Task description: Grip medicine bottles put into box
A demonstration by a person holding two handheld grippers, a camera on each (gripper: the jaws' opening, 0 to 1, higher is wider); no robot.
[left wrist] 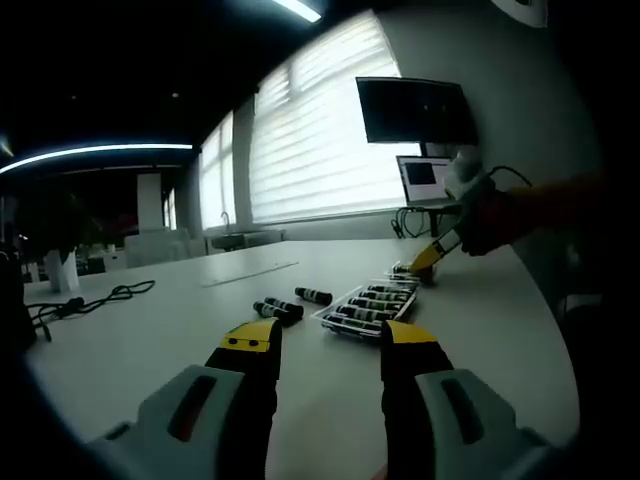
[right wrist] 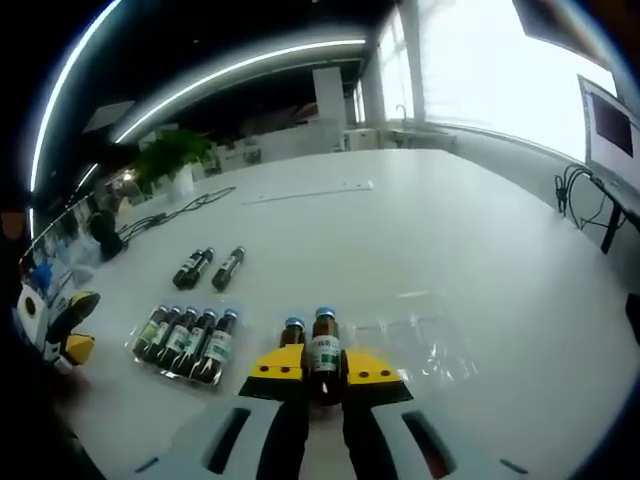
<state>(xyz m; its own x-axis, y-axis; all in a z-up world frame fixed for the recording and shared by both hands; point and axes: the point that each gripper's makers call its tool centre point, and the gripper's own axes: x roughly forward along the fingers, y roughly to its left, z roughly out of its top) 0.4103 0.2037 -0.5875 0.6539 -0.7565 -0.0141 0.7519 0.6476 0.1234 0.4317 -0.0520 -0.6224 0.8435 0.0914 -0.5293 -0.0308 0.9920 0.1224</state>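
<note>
A bottle point(right wrist: 323, 352) is clamped upright in the right gripper point(right wrist: 325, 372), held ready above the clear tray point(right wrist: 425, 345). The left gripper point(left wrist: 330, 345) is kept wide and empty, well back from the loose bottles point(left wrist: 290, 303) on the table point(left wrist: 150, 340).

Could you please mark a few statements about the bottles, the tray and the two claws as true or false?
1. The right claw is shut on a medicine bottle. True.
2. The left claw holds a bottle. False: it is open, with nothing between its jaws.
3. Loose bottles lie on the white table apart from the clear tray. True.
4. The clear tray holds no bottles. False: a row of bottles lies in it.
5. The bottle in the right claw has a blue cap. True.
6. The table is dark wood. False: it is white.
</note>
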